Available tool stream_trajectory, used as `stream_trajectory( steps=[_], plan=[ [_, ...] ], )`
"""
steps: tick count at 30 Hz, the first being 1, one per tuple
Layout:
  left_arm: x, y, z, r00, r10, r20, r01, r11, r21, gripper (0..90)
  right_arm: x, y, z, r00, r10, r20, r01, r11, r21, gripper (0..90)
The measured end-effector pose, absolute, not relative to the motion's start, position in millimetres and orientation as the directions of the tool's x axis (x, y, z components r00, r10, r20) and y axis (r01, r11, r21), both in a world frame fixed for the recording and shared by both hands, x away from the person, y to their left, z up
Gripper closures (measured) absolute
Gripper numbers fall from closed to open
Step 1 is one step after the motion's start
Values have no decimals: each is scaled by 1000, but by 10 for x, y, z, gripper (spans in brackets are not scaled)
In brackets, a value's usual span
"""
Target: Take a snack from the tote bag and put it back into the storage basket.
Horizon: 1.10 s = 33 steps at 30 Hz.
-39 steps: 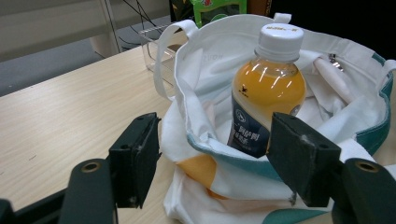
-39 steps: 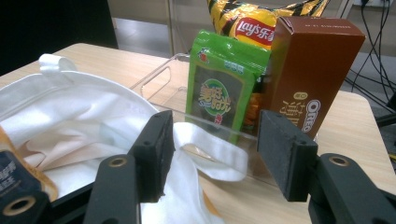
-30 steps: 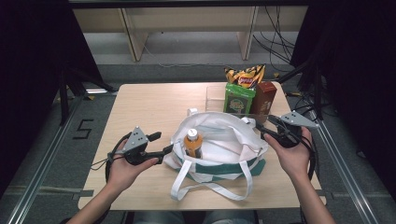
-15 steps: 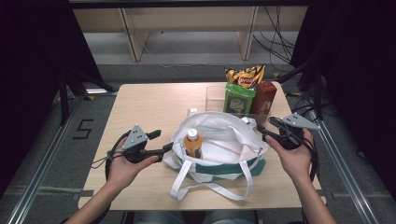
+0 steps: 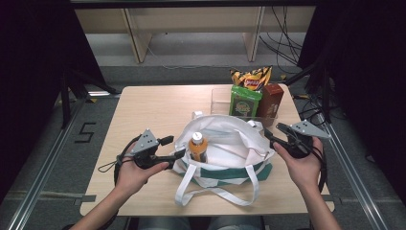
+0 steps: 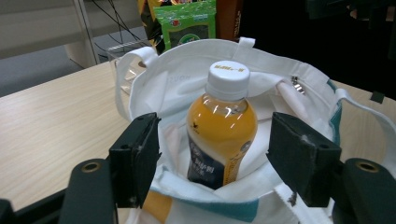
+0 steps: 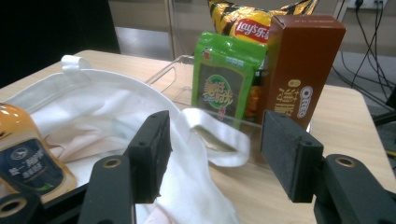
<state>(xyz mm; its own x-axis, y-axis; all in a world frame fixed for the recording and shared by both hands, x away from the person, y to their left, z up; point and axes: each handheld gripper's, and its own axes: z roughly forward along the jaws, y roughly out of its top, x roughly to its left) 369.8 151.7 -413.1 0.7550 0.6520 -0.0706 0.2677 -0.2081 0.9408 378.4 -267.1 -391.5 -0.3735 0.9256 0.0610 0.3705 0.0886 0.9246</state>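
A white tote bag (image 5: 230, 146) with a green band lies open in the middle of the table. An orange juice bottle (image 5: 197, 147) with a white cap stands inside it. My left gripper (image 5: 173, 146) is at the bag's left rim, open. In the left gripper view its jaws (image 6: 215, 156) stand wide on either side of the bottle (image 6: 223, 126) and the bag's near rim, and the pads press on nothing. My right gripper (image 5: 269, 132) is open at the bag's right rim. A white strap loop (image 7: 215, 135) lies between its jaws (image 7: 215, 151), untouched.
A clear bin (image 5: 219, 98) at the table's back right holds a yellow chips bag (image 5: 250, 77), a green packet (image 5: 244, 101) and a brown box (image 5: 272, 98). The bag's long handles (image 5: 218, 195) trail toward the front edge. Bare tabletop (image 5: 153, 108) lies at the left and back.
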Motion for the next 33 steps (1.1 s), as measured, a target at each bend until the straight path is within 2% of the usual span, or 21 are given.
stream_trajectory(
  steps=[8, 12, 15, 23, 25, 28, 32, 33],
  plan=[
    [3782, 1411, -4137, 770, 631, -89, 275, -202, 940, 337, 3718, -2642, -3980, -370, 926, 73, 383, 81, 920, 435],
    [3822, 1358, -4140, 782, 616, -91, 272, -206, 940, 342, 3736, -2658, -4002, -379, 924, 41, 357, 105, 928, 435],
    [3842, 1308, -4134, 787, 611, -87, 269, -213, 939, 344, 3720, -2648, -4003, -372, 926, 64, 371, 85, 925, 435],
    [3985, 1204, -4135, 791, 606, -87, 263, -208, 942, 398, 3736, -2656, -4023, -384, 922, 43, 364, 108, 925, 435],
    [4013, 1192, -4139, 793, 604, -88, 261, -205, 943, 415, 3716, -2627, -4019, -364, 927, 85, 396, 72, 916, 435],
    [4034, 1163, -4155, 793, 602, -94, 265, -202, 943, 433, 3750, -2648, -4041, -388, 920, 50, 370, 106, 923, 435],
    [4052, 1132, -4173, 801, 591, -92, 262, -209, 942, 454, 3729, -2628, -4043, -371, 926, 73, 399, 87, 913, 435],
    [4057, 1126, -4178, 802, 590, -91, 262, -211, 942, 458, 3746, -2647, -4055, -382, 923, 45, 374, 110, 921, 435]
  ],
)
